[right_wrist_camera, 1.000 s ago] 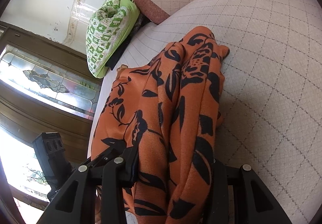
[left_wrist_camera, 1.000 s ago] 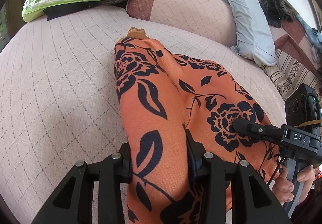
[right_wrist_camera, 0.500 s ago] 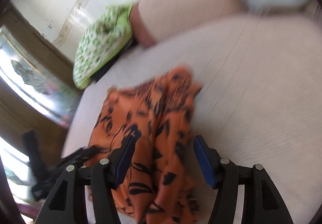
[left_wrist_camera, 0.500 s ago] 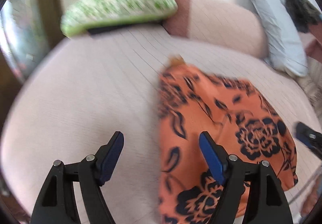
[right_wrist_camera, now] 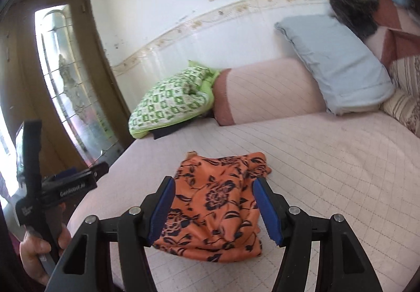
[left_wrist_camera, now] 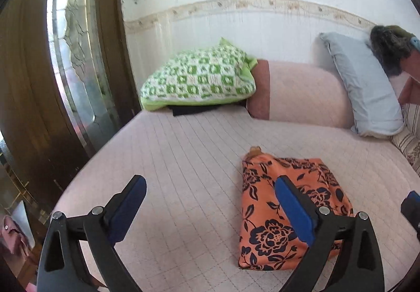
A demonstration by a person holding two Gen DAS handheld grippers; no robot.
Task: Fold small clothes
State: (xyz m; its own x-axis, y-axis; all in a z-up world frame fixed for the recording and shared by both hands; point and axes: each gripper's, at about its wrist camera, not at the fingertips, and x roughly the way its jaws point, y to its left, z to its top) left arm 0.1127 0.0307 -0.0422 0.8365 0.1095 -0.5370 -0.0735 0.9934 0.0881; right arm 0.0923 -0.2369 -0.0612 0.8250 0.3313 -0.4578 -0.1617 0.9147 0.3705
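Left wrist view: my left gripper [left_wrist_camera: 210, 202] is released and its jaws are opening, with nothing between them but bare quilt [left_wrist_camera: 183, 160]. Its right blue pad [left_wrist_camera: 294, 210] overlaps the cloth [left_wrist_camera: 265, 215] in the picture only and does not press it. The cloth is a folded orange fabric with a black flower print, lying flat on the near right of the quilt. A small tan bit at its far tip is too small to identify. At the right edge only a dark tip of the right gripper [left_wrist_camera: 412, 210] shows, cut off. The quilt is pale pink with stitched squares. Far off lie a green checked pillow [left_wrist_camera: 199, 79] on a dark flat item, a pink bolster [left_wrist_camera: 302, 95] and a grey pillow [left_wrist_camera: 365, 87]. A dark furry object at the far right is cut off.

Right wrist view: the right gripper [right_wrist_camera: 212, 210] is also released, its jaws apart above the cloth [right_wrist_camera: 218, 202] and gripping nothing. Here the cloth looks rumpled along its right edge, a detail the left view hides. This view alone shows a hand [right_wrist_camera: 39, 247] holding the left gripper's handle at the near left, partly cut off, and a glazed door [right_wrist_camera: 65, 76].
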